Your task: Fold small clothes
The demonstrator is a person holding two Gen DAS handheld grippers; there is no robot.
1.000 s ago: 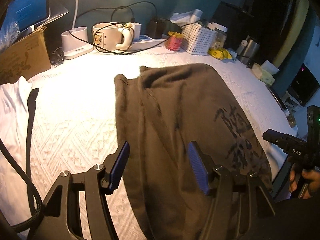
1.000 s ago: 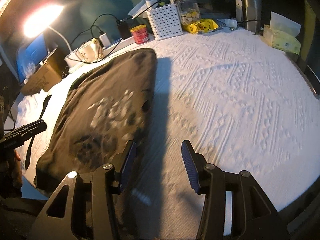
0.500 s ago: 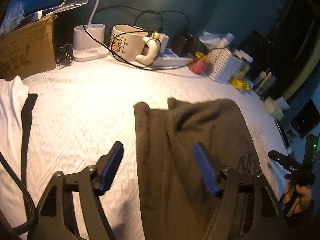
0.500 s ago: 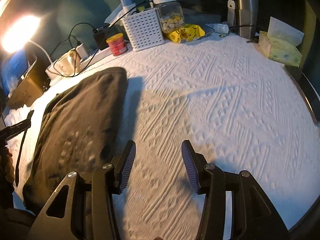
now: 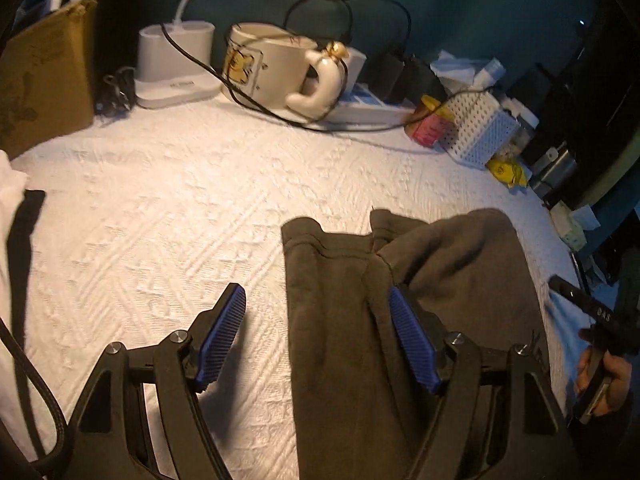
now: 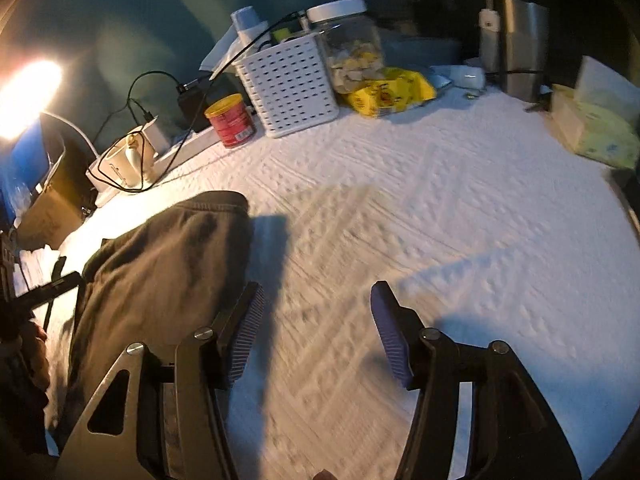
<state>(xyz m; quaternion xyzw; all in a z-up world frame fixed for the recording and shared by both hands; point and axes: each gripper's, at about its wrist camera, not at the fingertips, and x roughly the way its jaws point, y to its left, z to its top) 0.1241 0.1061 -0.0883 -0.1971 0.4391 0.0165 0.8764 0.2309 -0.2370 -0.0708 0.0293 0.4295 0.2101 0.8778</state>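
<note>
The left gripper (image 5: 318,330) stands wide open and holds nothing; its right pad hangs over the garment (image 5: 400,340) and its left pad over bare cloth, so the garment's left edge runs up between them in the lower middle of the frame. The right gripper (image 6: 316,332) is likewise spread wide and empty, above the white spread just right of the garment (image 6: 160,272), which fills the lower left of that view. The dark olive garment looks already doubled lengthwise, its hemmed end lying toward the centre of the left view. Judging by this, the next fold wants both grippers to pinch matching corners through every layer, lift only a little, and carry the end over evenly so the edges meet without skewing; the loose, soft fabric may slip or bunch if only the top layer is caught. The table (image 5: 180,208) is covered by a white textured spread. Along its far edge, across the top of both views, stand a mug (image 5: 272,68), a white basket (image 6: 288,84), a red tin (image 6: 231,120), a jar (image 6: 348,40) and trailing cables, against a teal wall; a lamp glares at the right view's upper left.
</note>
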